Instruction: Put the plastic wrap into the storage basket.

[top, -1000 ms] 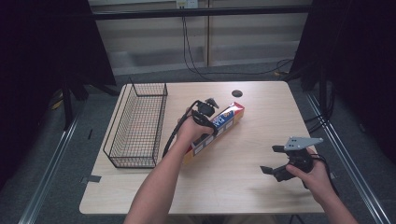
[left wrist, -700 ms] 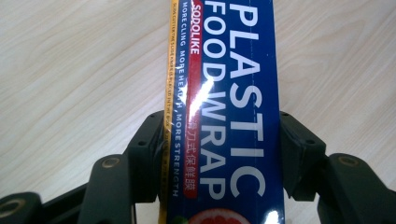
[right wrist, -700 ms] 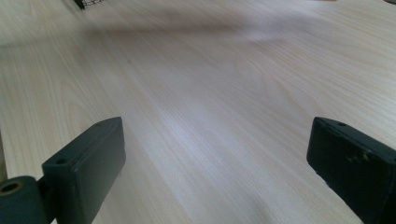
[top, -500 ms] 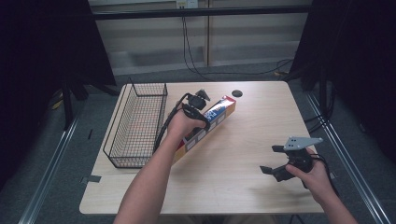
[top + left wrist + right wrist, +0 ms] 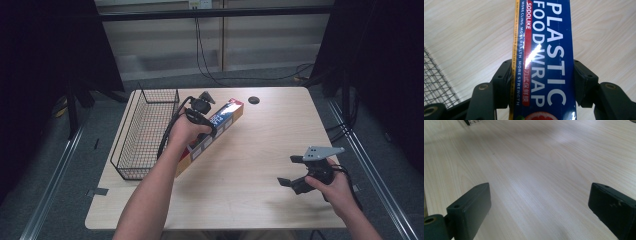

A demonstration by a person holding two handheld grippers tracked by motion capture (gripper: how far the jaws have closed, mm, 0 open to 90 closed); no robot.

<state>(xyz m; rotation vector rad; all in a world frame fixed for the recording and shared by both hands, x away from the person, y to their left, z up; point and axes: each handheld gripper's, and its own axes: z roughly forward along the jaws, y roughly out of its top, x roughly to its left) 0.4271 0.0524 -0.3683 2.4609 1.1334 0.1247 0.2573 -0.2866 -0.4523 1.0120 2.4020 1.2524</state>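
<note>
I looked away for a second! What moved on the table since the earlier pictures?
The left gripper, shut on the box, moved it left toward the basket. One end of the box now hangs over the basket's edge. The right gripper stayed open over the table, and the basket did not move.

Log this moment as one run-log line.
left gripper: shut on plastic wrap box | box: beside wire basket | right gripper: open, over table

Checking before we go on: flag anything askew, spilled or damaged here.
Nothing is spilled or damaged. The plastic wrap box lies diagonally beside the wire basket, clamped in the left gripper; the right gripper waits open.
</note>
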